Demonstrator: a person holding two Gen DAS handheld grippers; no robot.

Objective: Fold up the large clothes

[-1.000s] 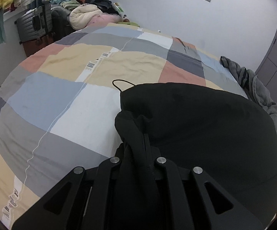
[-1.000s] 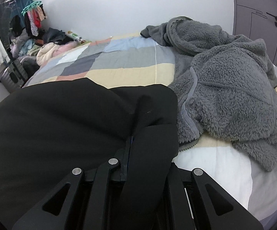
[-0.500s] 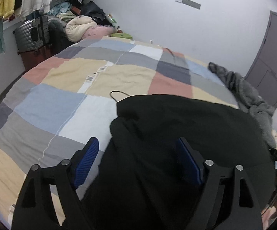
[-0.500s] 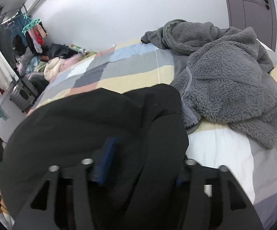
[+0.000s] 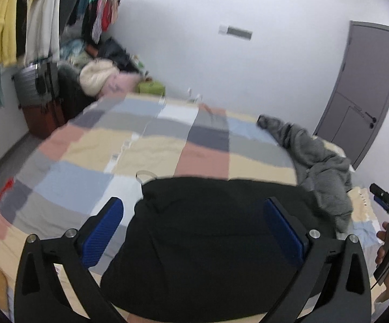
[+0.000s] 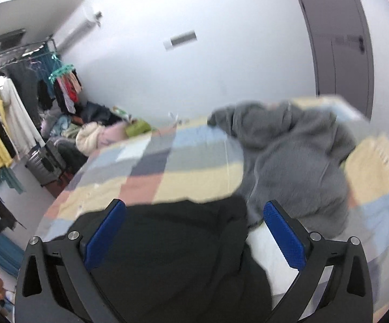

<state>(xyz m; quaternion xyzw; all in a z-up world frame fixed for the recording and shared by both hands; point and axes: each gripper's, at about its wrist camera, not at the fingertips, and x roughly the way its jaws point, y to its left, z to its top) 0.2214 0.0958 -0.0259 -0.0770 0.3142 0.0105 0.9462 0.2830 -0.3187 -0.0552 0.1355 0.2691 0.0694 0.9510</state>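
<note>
A large black garment (image 5: 210,242) lies spread on the near part of a bed with a patchwork cover (image 5: 151,148). My left gripper (image 5: 194,231) is open and empty, raised above the garment's left part. In the right wrist view the same black garment (image 6: 172,255) lies below my right gripper (image 6: 194,234), which is open and empty over its right end. A thin loop (image 5: 144,173) sticks out at the garment's far left corner.
A grey fleece garment (image 5: 321,164) lies heaped on the bed's right side, also in the right wrist view (image 6: 294,161). A clothes pile (image 5: 100,75), a suitcase (image 5: 32,83) and hanging clothes (image 5: 19,18) stand at the far left. A grey door (image 5: 366,86) is at the right.
Both grippers let go of the black garment, opened wide and lifted up and back. The garment now lies flat on the bed.
</note>
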